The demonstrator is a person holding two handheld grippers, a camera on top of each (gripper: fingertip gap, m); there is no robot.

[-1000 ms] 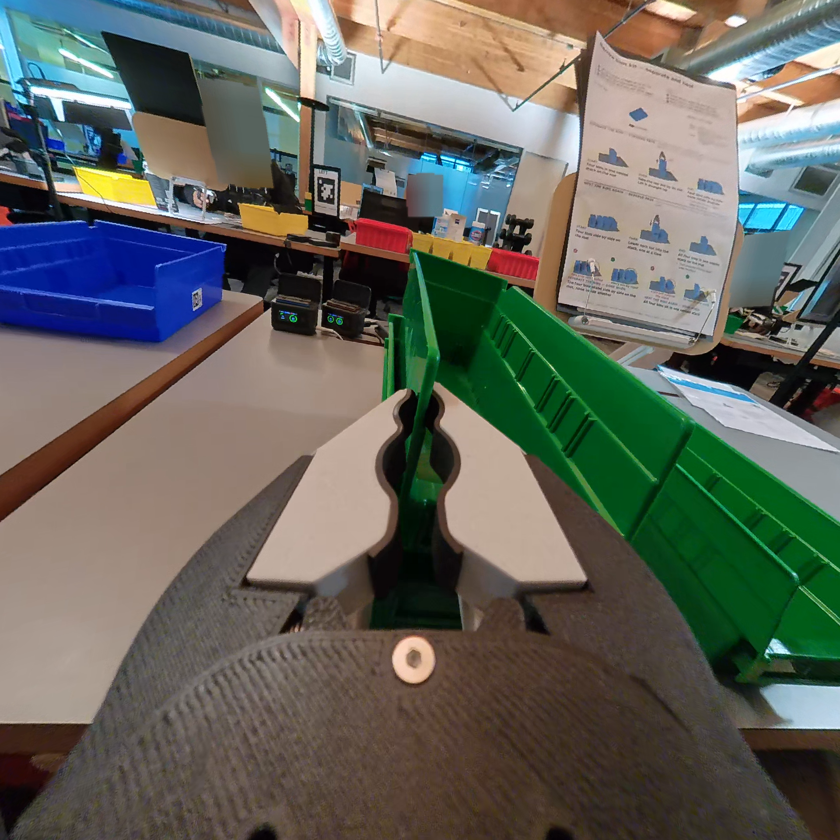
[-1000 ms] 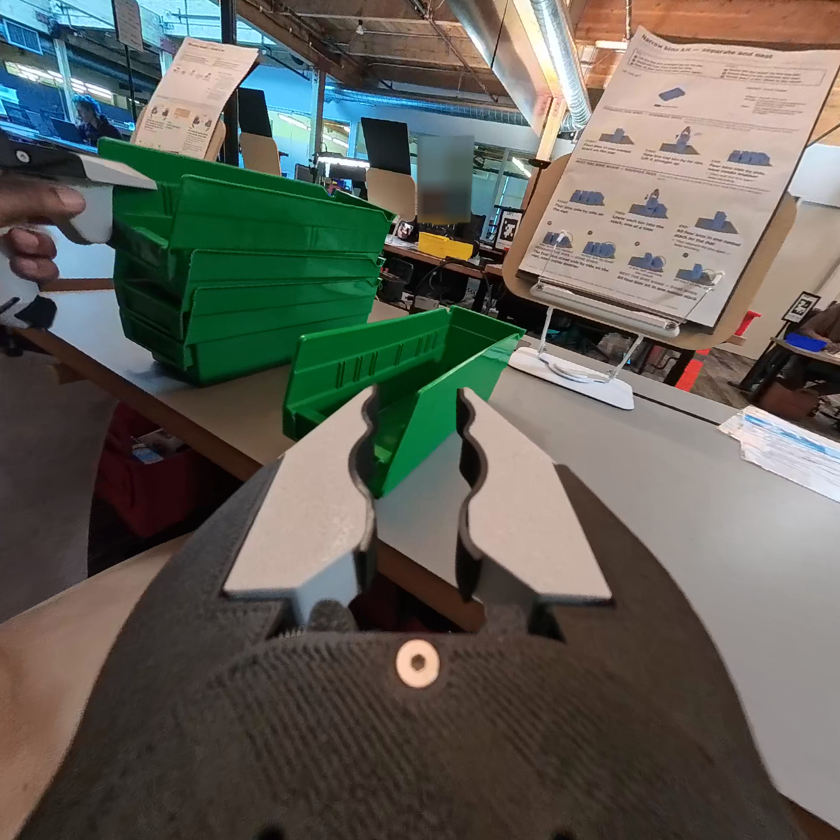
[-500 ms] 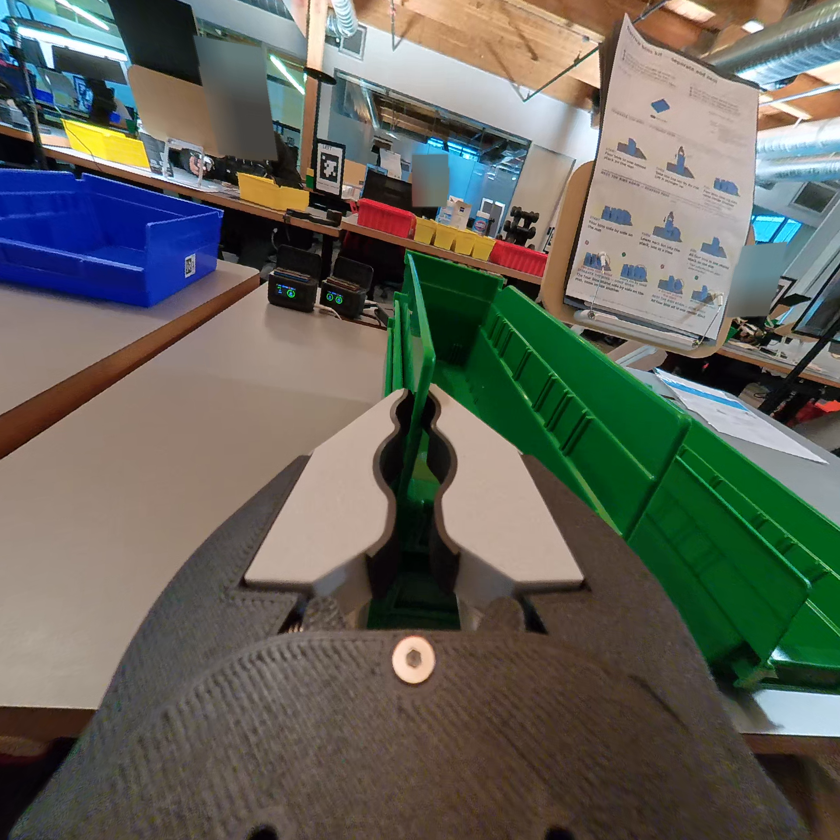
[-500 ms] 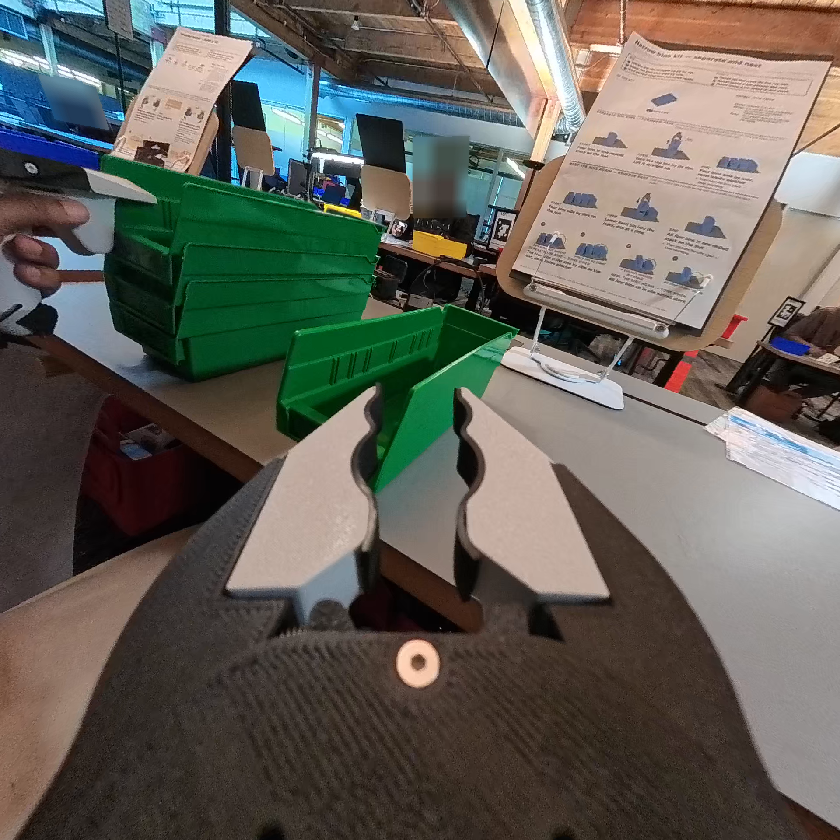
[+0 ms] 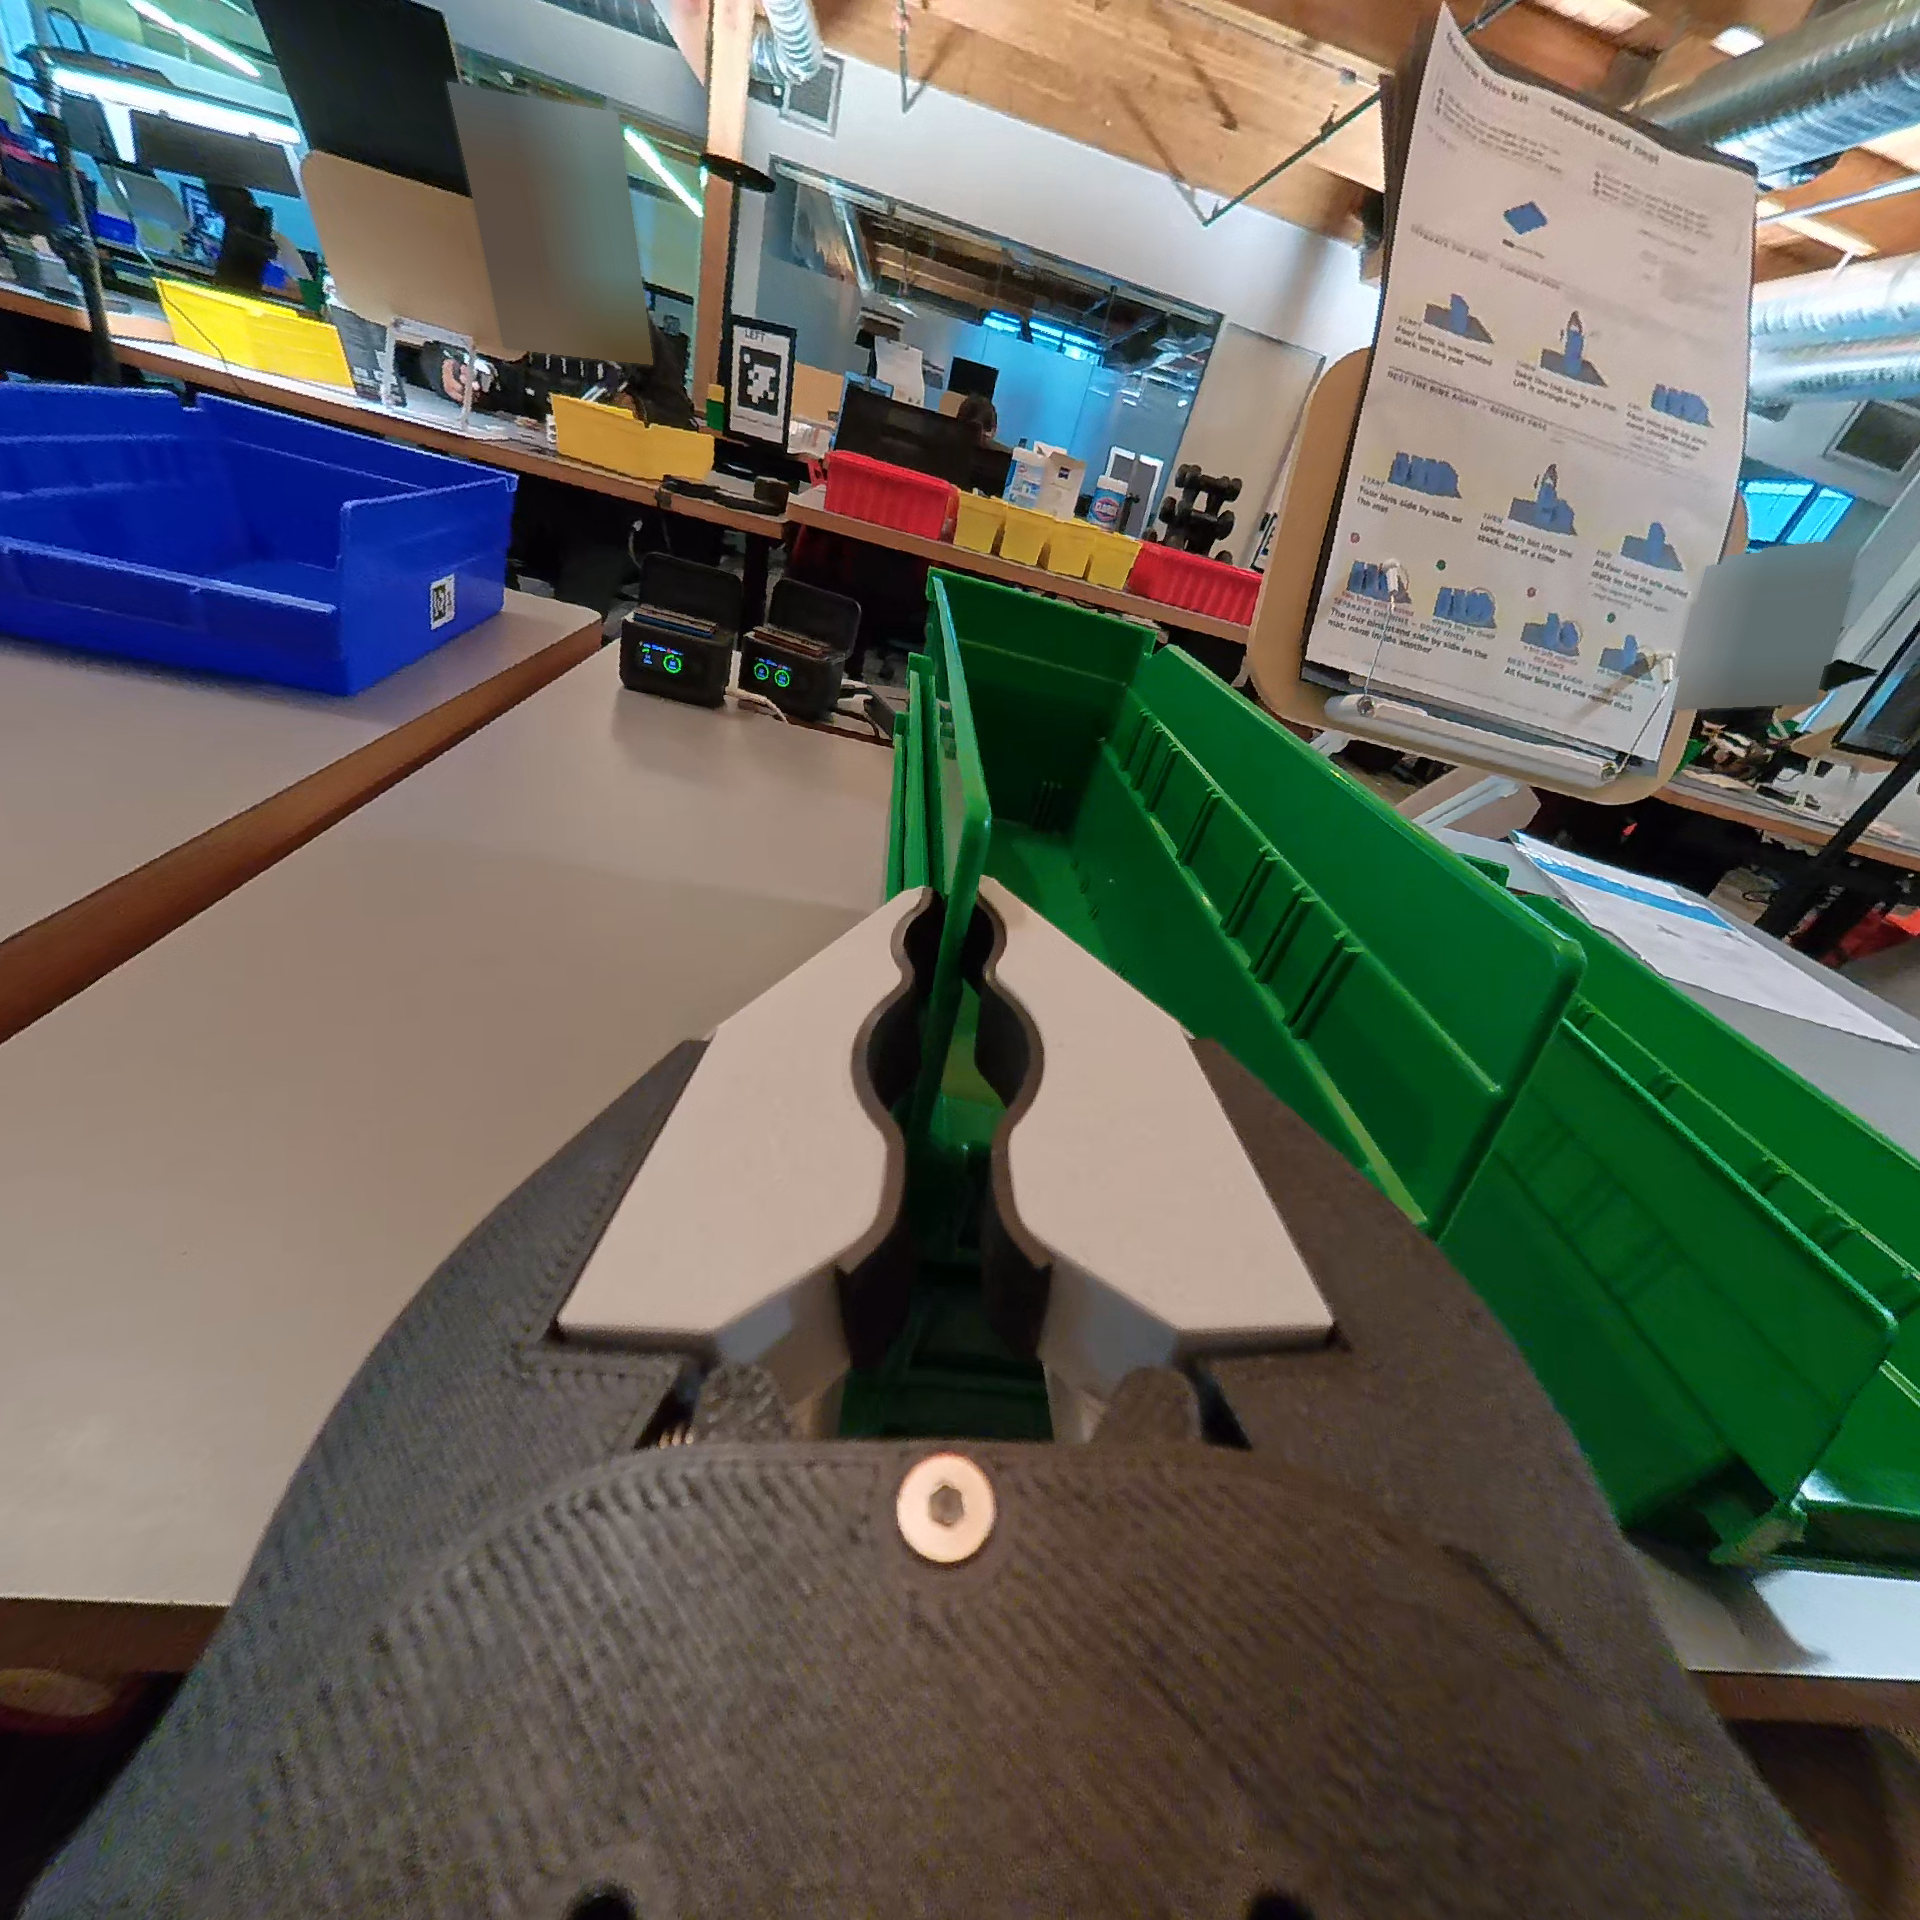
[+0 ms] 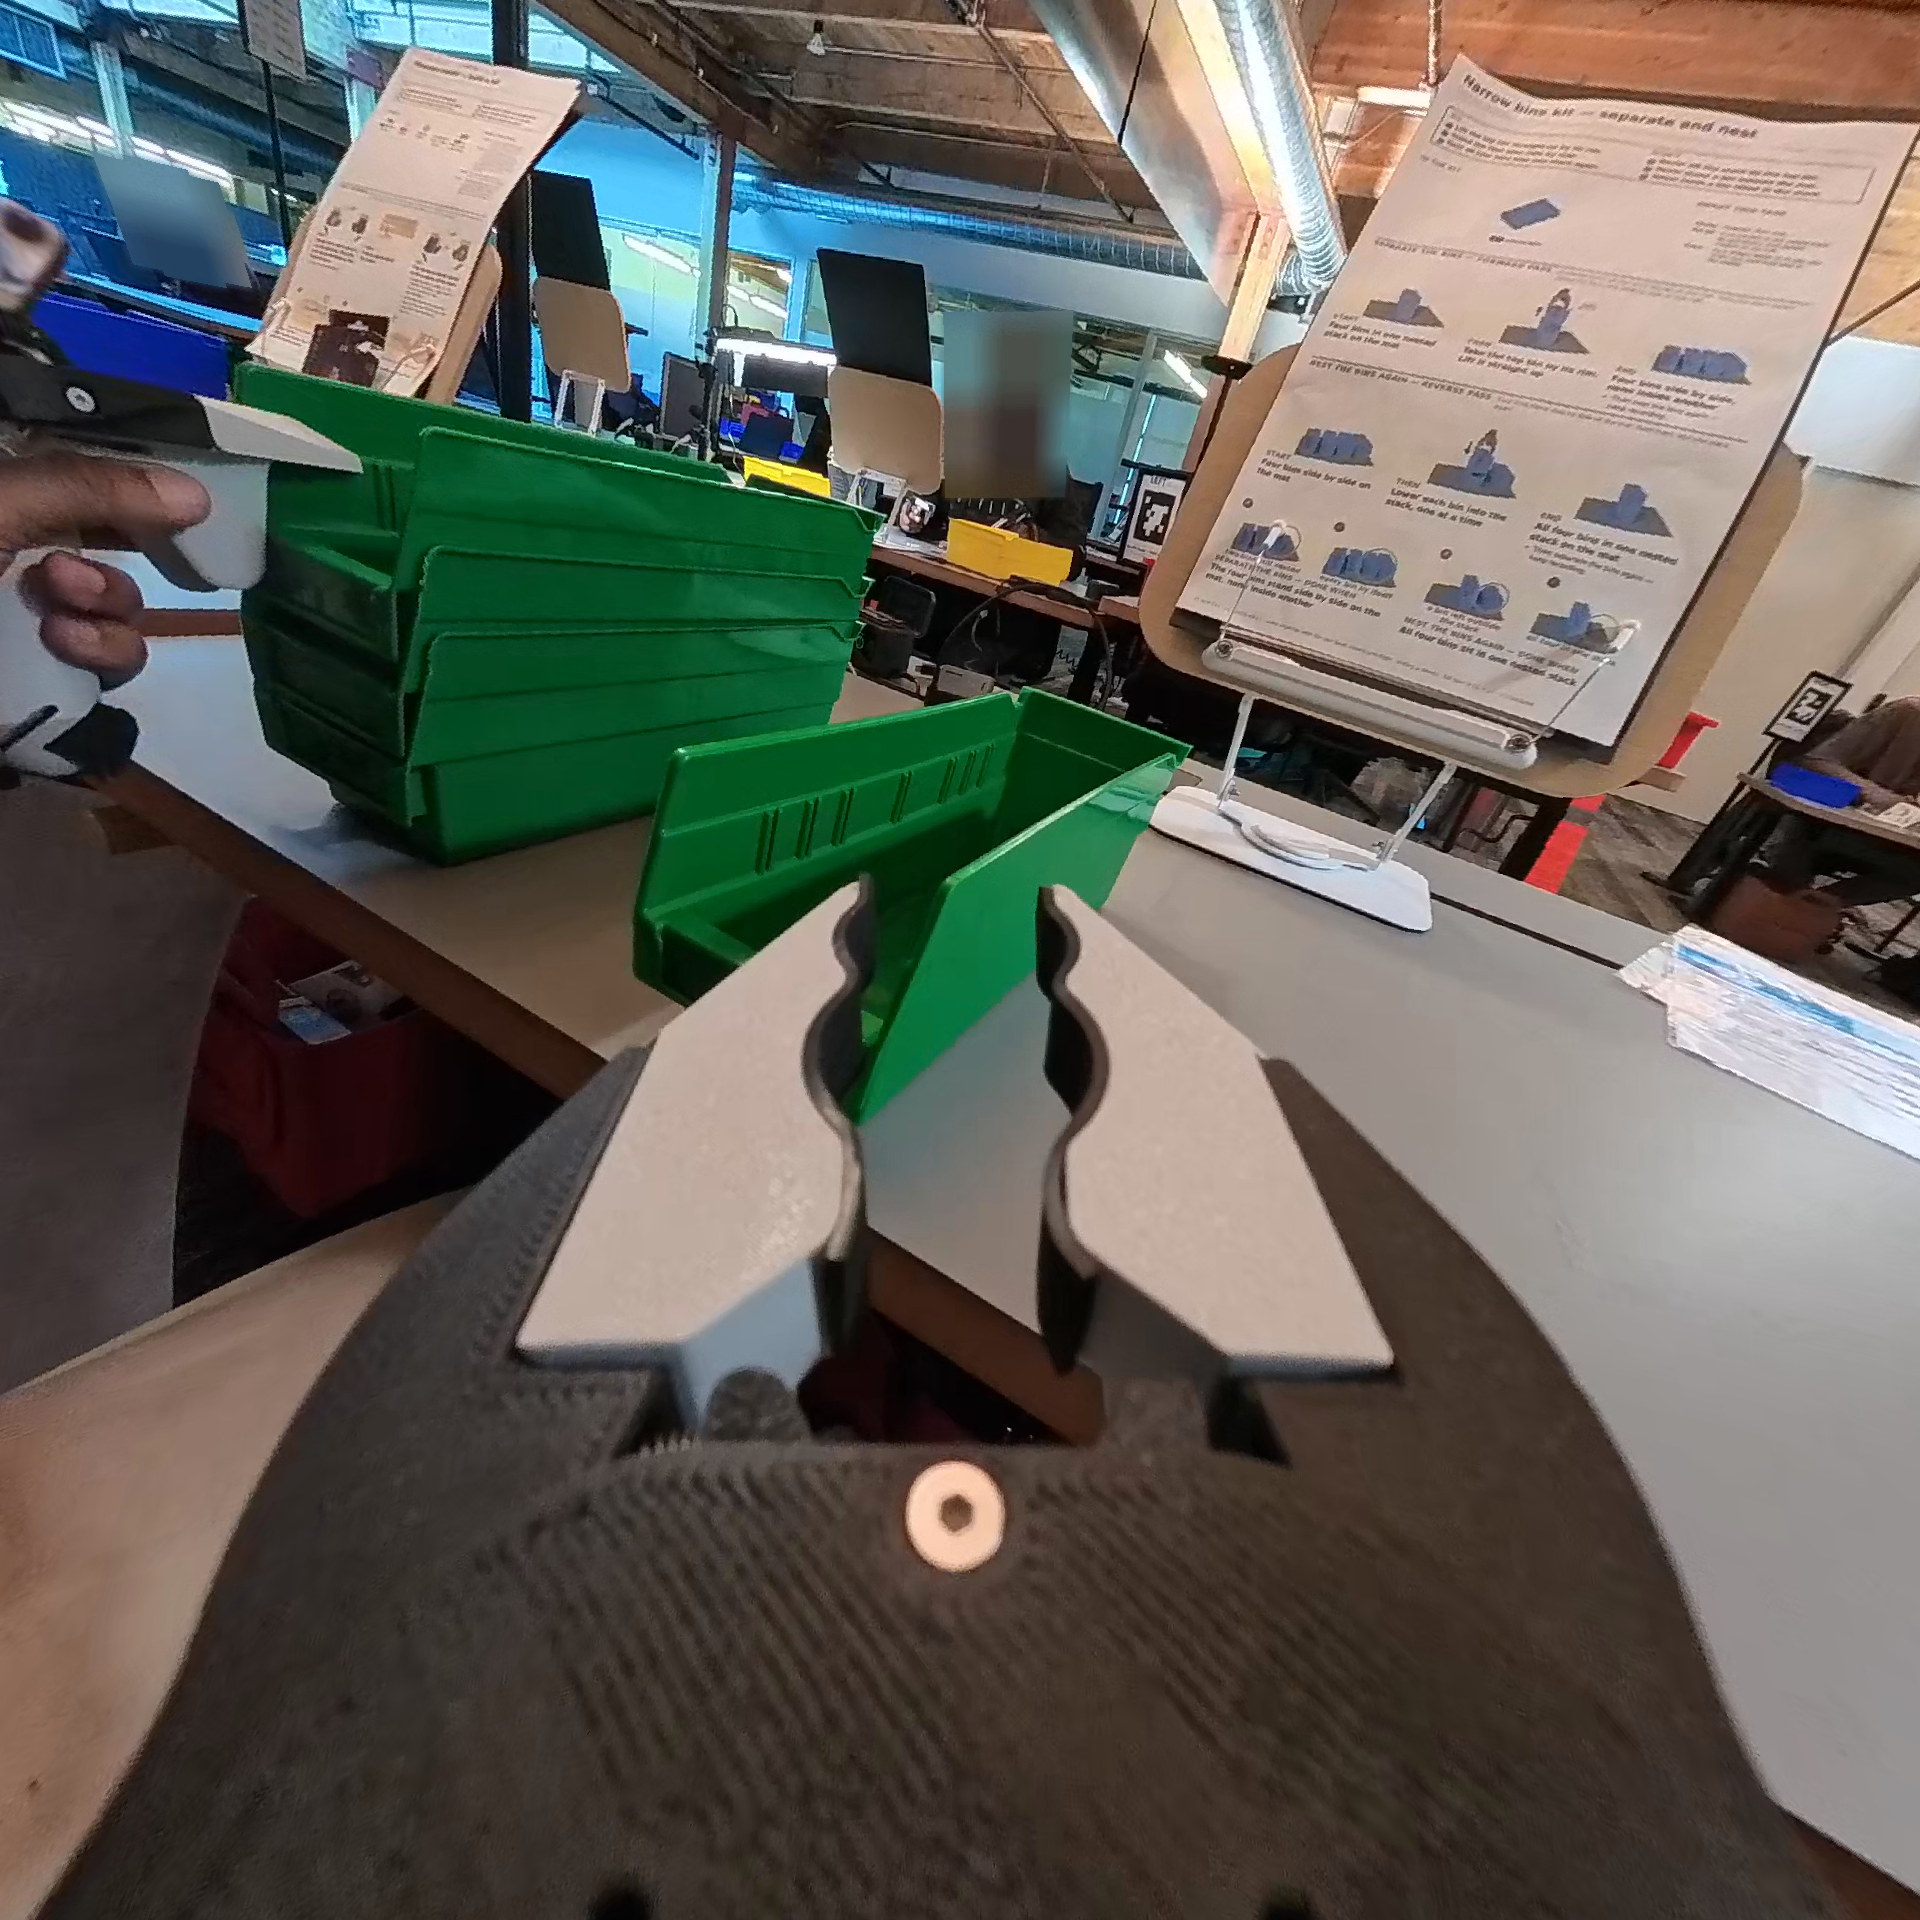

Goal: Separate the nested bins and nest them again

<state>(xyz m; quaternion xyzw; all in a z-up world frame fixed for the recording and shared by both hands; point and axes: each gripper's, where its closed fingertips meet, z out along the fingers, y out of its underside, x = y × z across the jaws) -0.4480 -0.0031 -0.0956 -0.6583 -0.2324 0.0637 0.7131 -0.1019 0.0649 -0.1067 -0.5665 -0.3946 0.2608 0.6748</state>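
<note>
My left gripper [image 5: 951, 920] is shut on the left side wall of the top green bin [image 5: 1226, 883], which sits in a nested stack of green bins [image 5: 1683, 1278] on the grey table. The right wrist view shows that stack [image 6: 603, 644] at the left, the top bin tilted up at its near end, with the hand-held left gripper [image 6: 275, 457] on its rim. A single green bin [image 6: 894, 831] stands apart on the table. My right gripper [image 6: 951, 925] is open and empty near the table's front edge, just short of that bin's near end.
An instruction sheet on a stand [image 6: 1507, 416] is behind the single bin; it also shows in the left wrist view [image 5: 1548, 416]. Papers [image 6: 1787, 1029] lie at the right. A blue bin [image 5: 260, 561] sits on the neighbouring table. Two black cases [image 5: 727, 655] stand behind the stack.
Both views have shifted only slightly. My left gripper stays shut on the top bin's wall and my right gripper stays open by the single bin.
</note>
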